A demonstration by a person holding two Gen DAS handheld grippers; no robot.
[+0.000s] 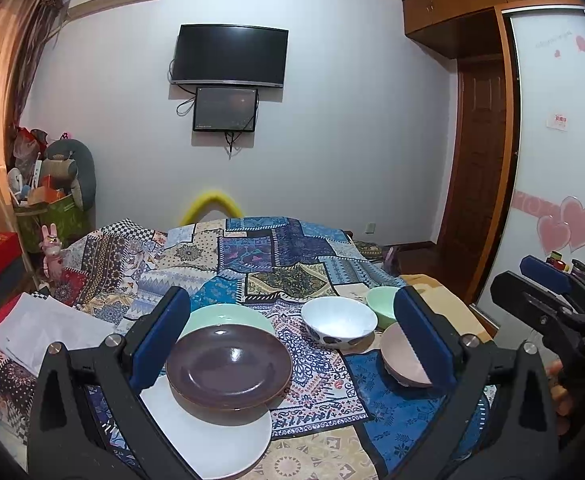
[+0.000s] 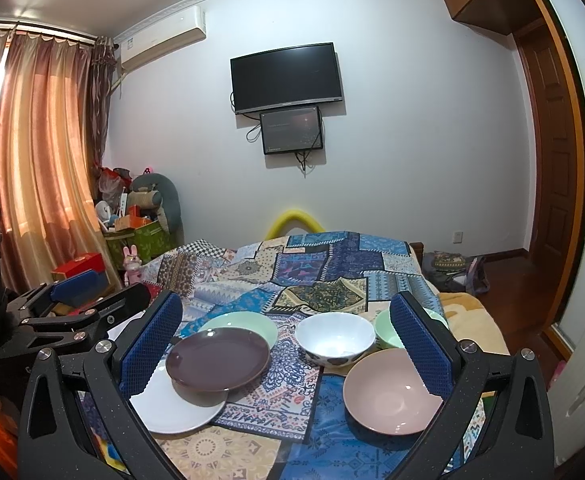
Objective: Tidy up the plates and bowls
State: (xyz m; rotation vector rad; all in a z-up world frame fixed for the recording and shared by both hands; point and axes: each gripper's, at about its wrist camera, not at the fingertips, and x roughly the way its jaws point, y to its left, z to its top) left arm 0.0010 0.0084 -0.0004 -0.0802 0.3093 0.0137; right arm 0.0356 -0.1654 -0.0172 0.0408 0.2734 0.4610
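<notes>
Both claws hang released over a patchwork cloth (image 2: pixel 252 432), holding nothing: the left claw (image 1: pixel 292 336) frames a brown plate (image 1: pixel 229 366) resting tilted on a white plate (image 1: pixel 212 436), the right claw (image 2: pixel 286 344) has a pink bowl (image 2: pixel 388 396) just inside its right finger. The dishes look stiff, glossy and breakable (likely slippery); the rims look the safest hold.

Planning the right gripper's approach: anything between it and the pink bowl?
Nothing visible. The right gripper is open and empty, and the pink bowl lies just ahead near its right finger, with only patterned cloth before it. The white bowl and green bowl sit behind it.
</notes>
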